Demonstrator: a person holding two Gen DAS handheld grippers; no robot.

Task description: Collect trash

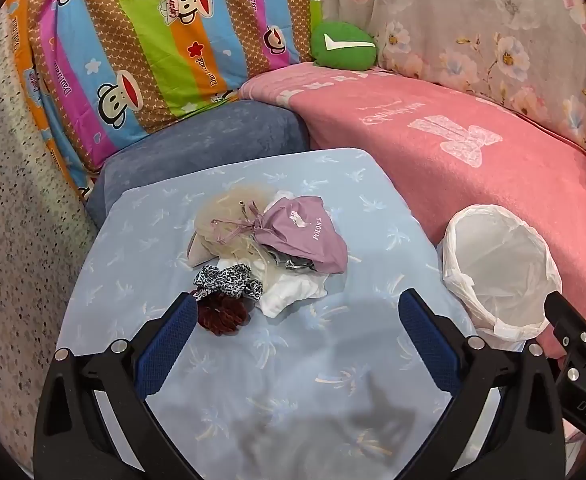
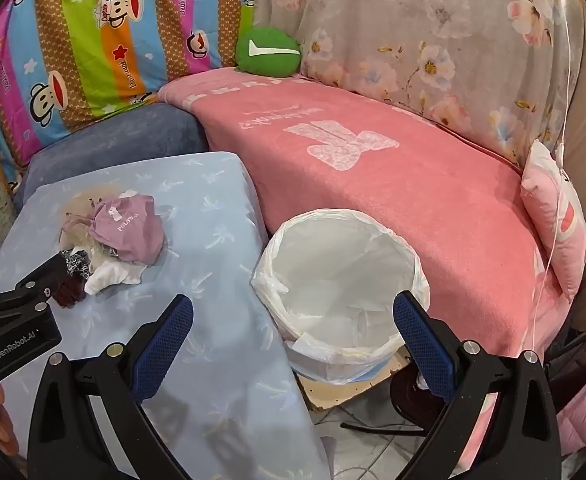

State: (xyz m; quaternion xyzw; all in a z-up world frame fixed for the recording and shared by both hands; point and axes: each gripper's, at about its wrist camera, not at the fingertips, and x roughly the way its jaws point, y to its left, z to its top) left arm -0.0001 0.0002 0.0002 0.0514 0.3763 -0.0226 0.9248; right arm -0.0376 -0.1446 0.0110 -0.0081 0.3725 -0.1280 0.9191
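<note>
Collection not yet begun: both the left gripper [image 1: 297, 312] and the right gripper [image 2: 293, 314] hang with jaws spread and empty, the trash pile [image 1: 265, 248] sits mid-table, and the lined bin [image 2: 343, 292] just off the table's right edge awaits a first pick, likely the near dark red scrunchie [image 1: 223, 316].

Both cameras looked steeply down and forward from close above. The left wrist view sat over the light blue palm-print tabletop [image 1: 301, 380], facing the small pile of cloth scraps [image 1: 265, 256]. The right wrist view sat further right, over the white-lined round bin [image 2: 409, 268]. Both shared tabletop, pile, bin and the far pink towelling sofa cover [image 2: 393, 184].
</note>
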